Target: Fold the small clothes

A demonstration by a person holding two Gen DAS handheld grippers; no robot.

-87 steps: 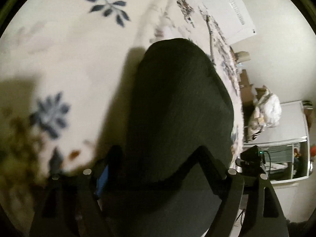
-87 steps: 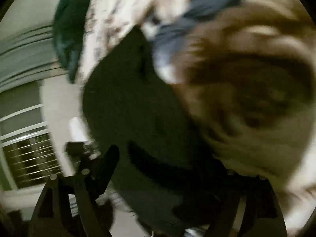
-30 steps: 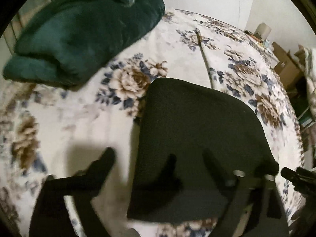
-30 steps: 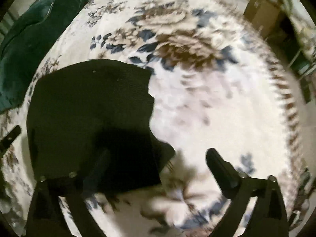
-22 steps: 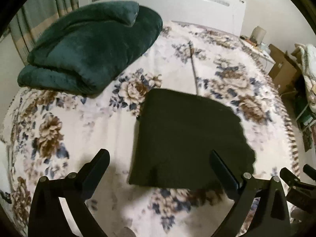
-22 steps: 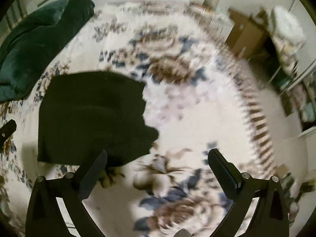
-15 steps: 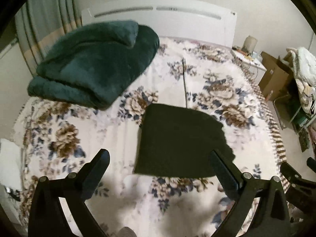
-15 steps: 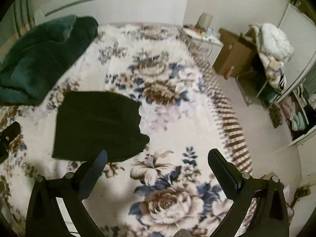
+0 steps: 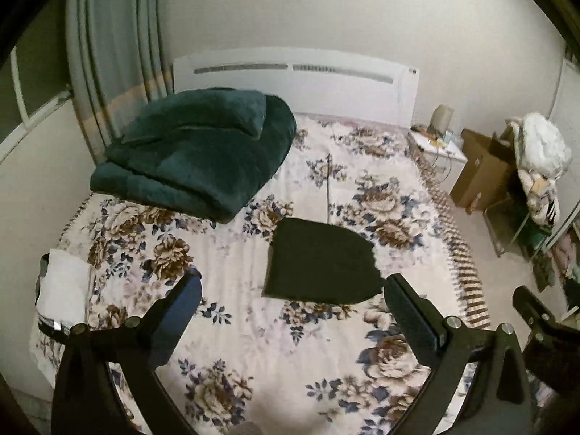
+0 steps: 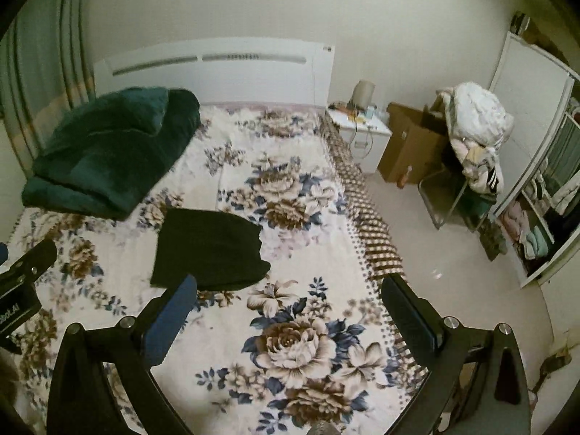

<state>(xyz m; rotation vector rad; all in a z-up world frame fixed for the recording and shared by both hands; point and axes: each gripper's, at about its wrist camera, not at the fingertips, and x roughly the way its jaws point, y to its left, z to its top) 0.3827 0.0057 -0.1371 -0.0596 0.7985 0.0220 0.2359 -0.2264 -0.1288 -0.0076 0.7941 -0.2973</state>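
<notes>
Dark garment [image 9: 319, 262], folded into a flat rough square, lies on the flowered bedspread [image 9: 232, 330] near the middle of the bed, one corner sticking out at its lower right. No tool touches it.

Left gripper [image 9: 291, 286]: fingers spread wide, nothing between them, held above the bed with the garment showing in the gap, well apart from both tips.

Right gripper [image 10: 288, 290]: also wide open and empty, over a large printed flower; garment [image 10: 208, 250] sits up and left of it, near the left fingertip in view but lower down on the bed.

Green blanket [image 9: 195, 152] bundled at the head end, left side, against the white headboard [image 9: 297, 83]. Cardboard box [image 10: 409, 145] and small white nightstand [image 10: 362, 134] stand beside the bed's right edge.
</notes>
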